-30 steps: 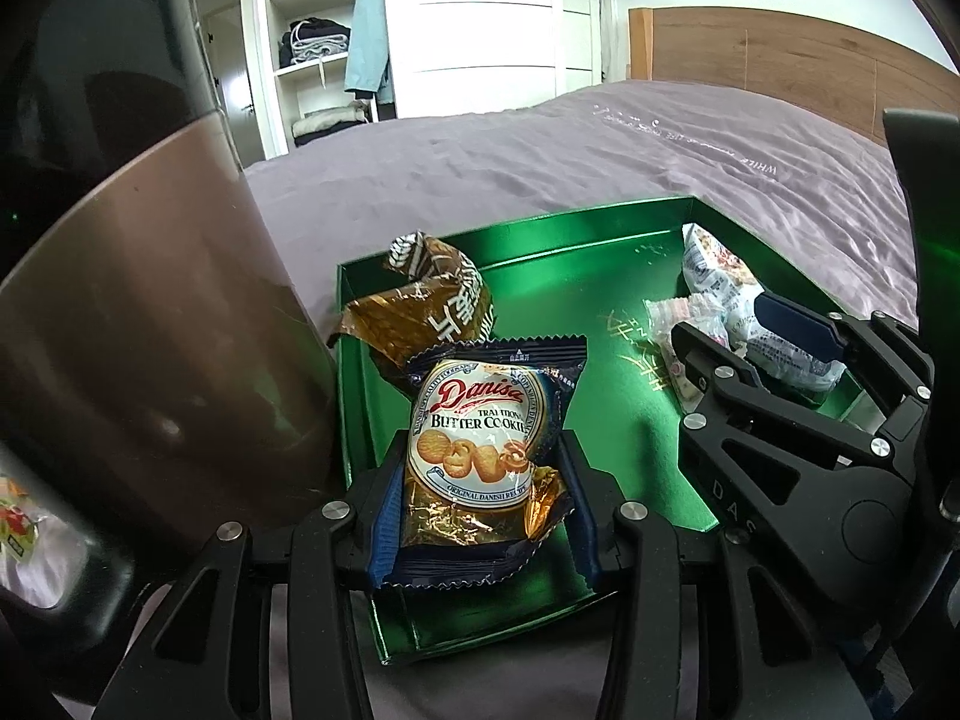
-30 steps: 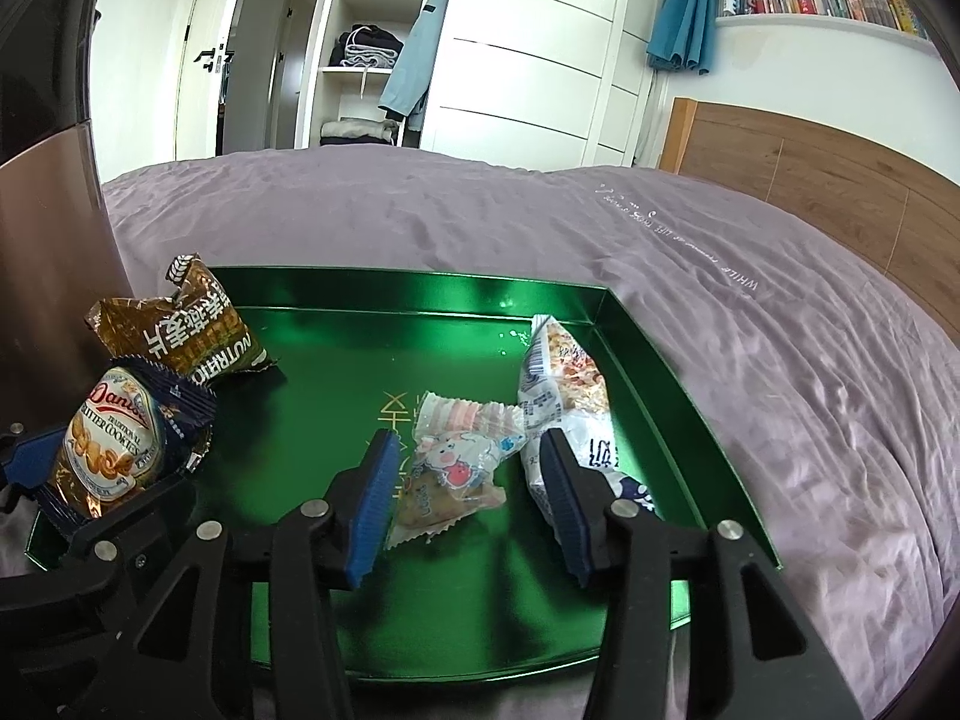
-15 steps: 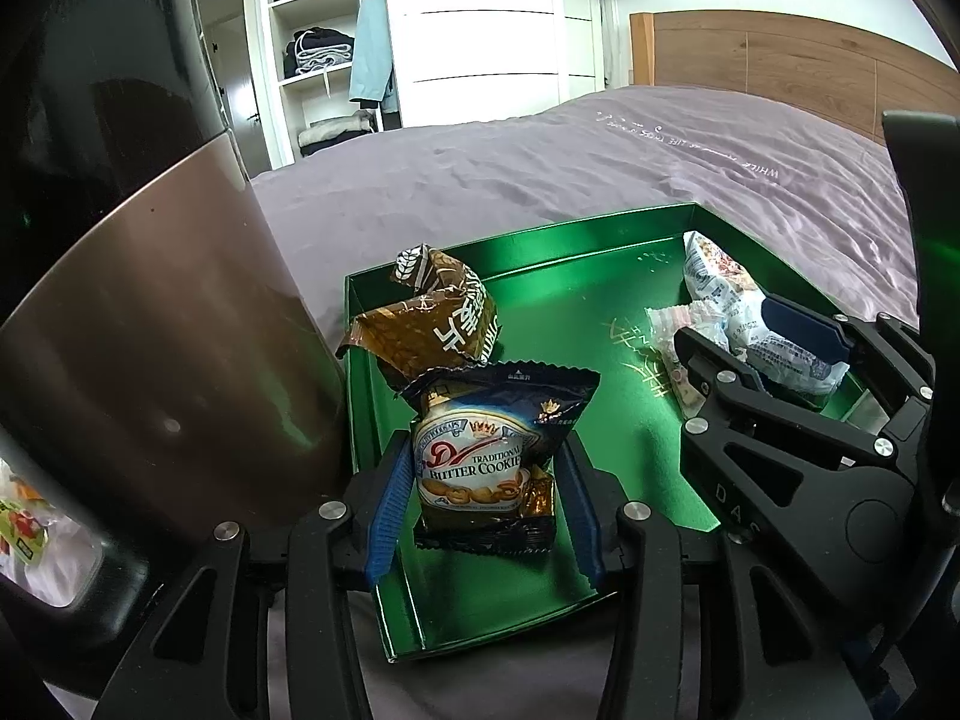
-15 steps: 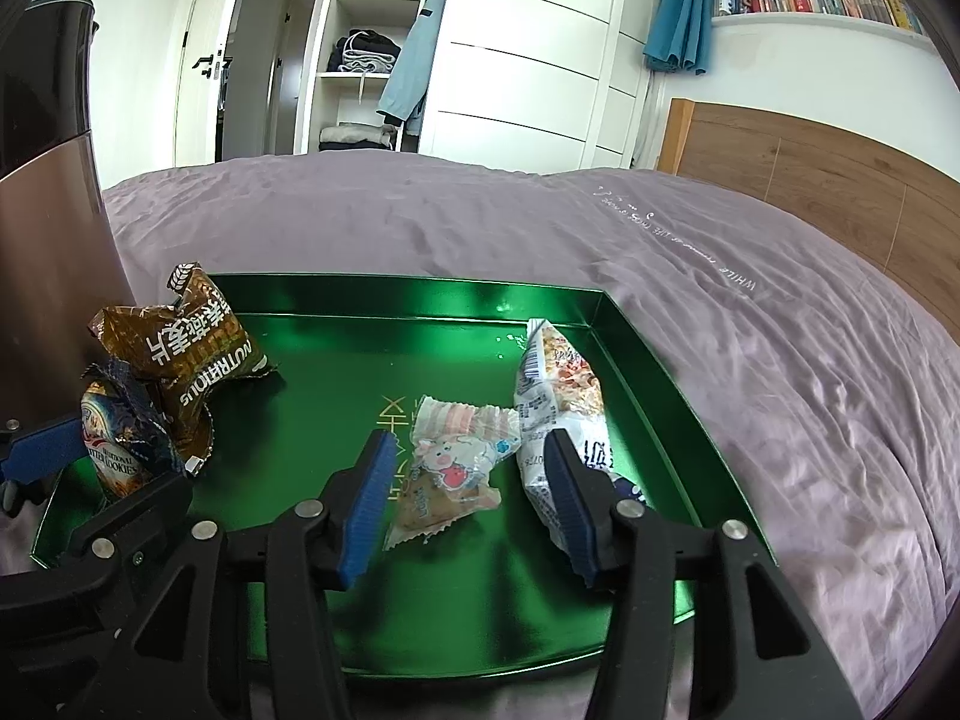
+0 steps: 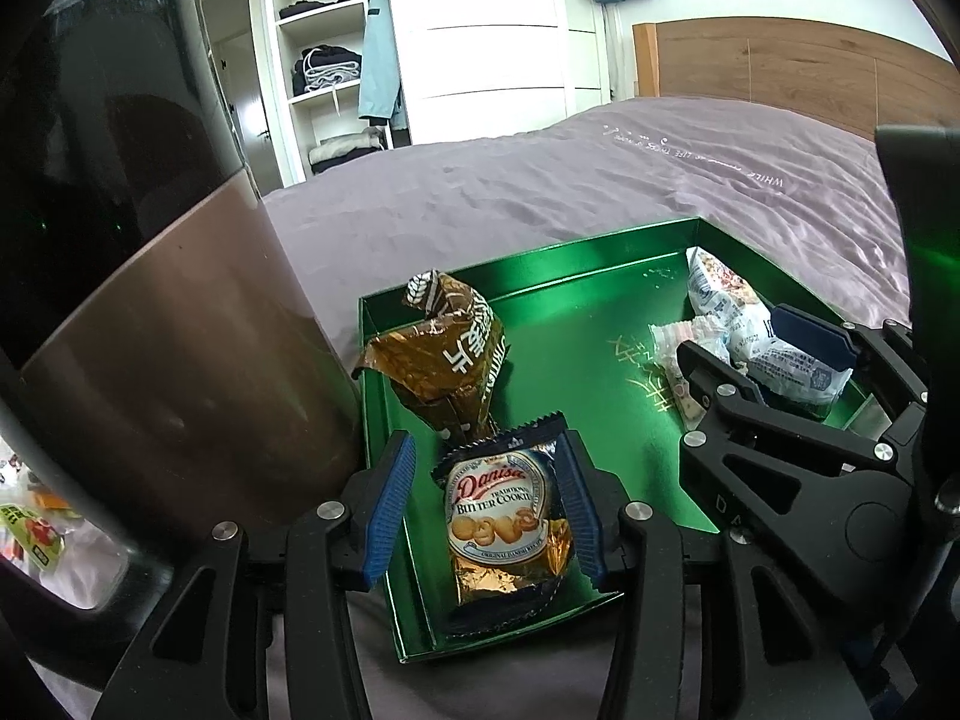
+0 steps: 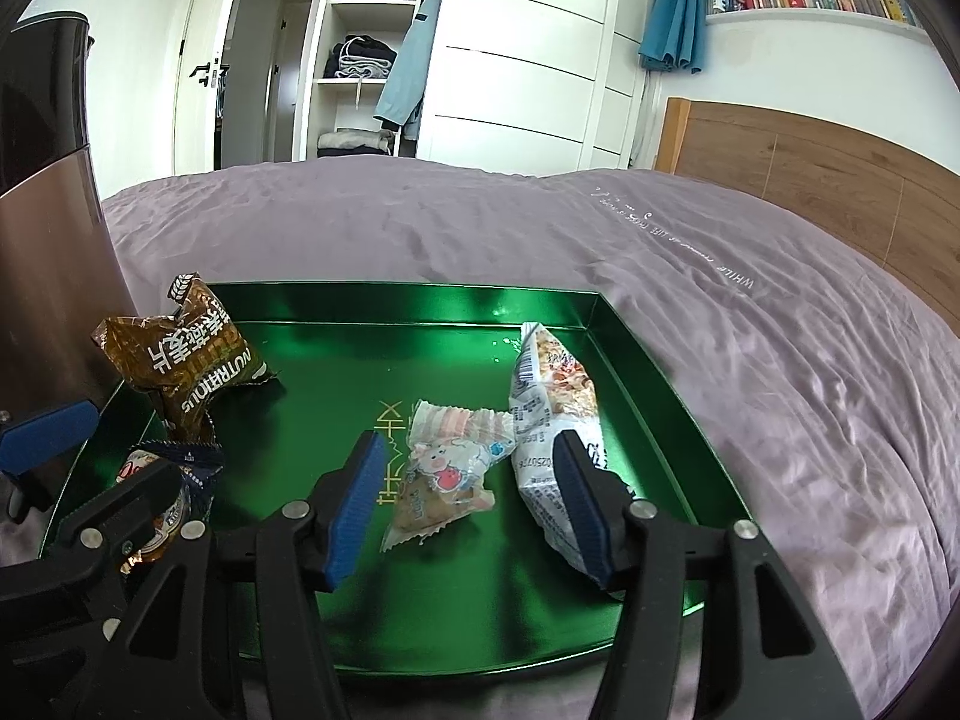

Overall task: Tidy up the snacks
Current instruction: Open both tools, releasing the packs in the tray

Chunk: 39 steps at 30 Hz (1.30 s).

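Danisa butter cookie packet (image 5: 510,519) lies flat in near-left corner of green tray (image 5: 576,294), between the fingers of the left gripper (image 5: 485,510); jaws apart, right pad close beside the packet, left pad clear. Brown crumpled snack bag (image 5: 441,354) just beyond it. Right gripper (image 6: 471,504) jaws apart over tray's near right: pink pig-print packet (image 6: 447,471) between them, white packet (image 6: 555,420) touching right pad. Tray rests on purple bedspread (image 6: 690,276). Brown-and-black container (image 5: 156,324) just left of tray.

Purple-sheeted bed (image 6: 720,312), green tray (image 6: 420,303), brown bin (image 5: 180,360) on it
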Each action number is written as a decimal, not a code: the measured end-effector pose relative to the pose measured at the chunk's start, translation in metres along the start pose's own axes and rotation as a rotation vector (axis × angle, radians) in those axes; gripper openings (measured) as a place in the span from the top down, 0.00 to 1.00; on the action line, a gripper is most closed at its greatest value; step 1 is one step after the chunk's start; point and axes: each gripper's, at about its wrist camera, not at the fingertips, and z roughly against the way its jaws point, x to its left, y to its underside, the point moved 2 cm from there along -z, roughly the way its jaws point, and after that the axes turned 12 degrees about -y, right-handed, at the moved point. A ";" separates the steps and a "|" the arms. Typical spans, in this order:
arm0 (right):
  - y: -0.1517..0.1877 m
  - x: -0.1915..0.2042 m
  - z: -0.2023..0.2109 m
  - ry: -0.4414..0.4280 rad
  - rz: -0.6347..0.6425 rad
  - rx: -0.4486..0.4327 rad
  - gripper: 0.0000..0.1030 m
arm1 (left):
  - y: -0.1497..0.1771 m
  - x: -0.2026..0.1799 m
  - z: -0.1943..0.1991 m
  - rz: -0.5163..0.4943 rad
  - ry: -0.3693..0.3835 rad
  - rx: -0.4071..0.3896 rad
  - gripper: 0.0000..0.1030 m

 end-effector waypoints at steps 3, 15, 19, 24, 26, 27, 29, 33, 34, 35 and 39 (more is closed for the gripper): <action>-0.001 0.000 0.002 0.004 0.000 -0.006 0.04 | -0.001 0.000 0.002 0.000 -0.014 -0.010 0.56; -0.001 -0.005 0.012 0.005 -0.017 -0.031 0.01 | -0.007 0.000 0.012 -0.007 -0.037 -0.030 0.48; -0.001 -0.008 0.011 0.000 -0.028 -0.024 0.01 | -0.008 -0.001 0.015 -0.013 -0.040 -0.029 0.48; -0.002 -0.012 0.010 0.001 -0.035 -0.016 0.02 | -0.008 -0.002 0.019 -0.016 -0.038 -0.018 0.48; -0.003 -0.013 0.007 0.003 -0.035 -0.011 0.02 | -0.008 -0.002 0.020 -0.020 -0.036 -0.015 0.48; -0.003 -0.013 0.007 0.004 -0.034 -0.008 0.02 | -0.007 -0.003 0.020 -0.022 -0.036 -0.013 0.48; -0.003 -0.012 0.006 0.009 -0.028 -0.006 0.02 | -0.006 -0.002 0.021 -0.017 -0.031 -0.007 0.48; -0.003 -0.009 0.005 0.027 -0.011 -0.006 0.02 | -0.003 0.002 0.025 -0.018 -0.028 0.002 0.48; -0.003 -0.008 0.005 0.035 -0.004 -0.008 0.02 | -0.002 0.002 0.026 -0.021 -0.027 0.005 0.48; -0.003 -0.007 0.006 0.038 0.000 -0.009 0.02 | -0.001 0.003 0.027 -0.021 -0.024 0.010 0.48; -0.004 -0.005 0.006 0.050 0.015 -0.010 0.02 | 0.003 0.004 0.033 -0.030 -0.018 0.014 0.48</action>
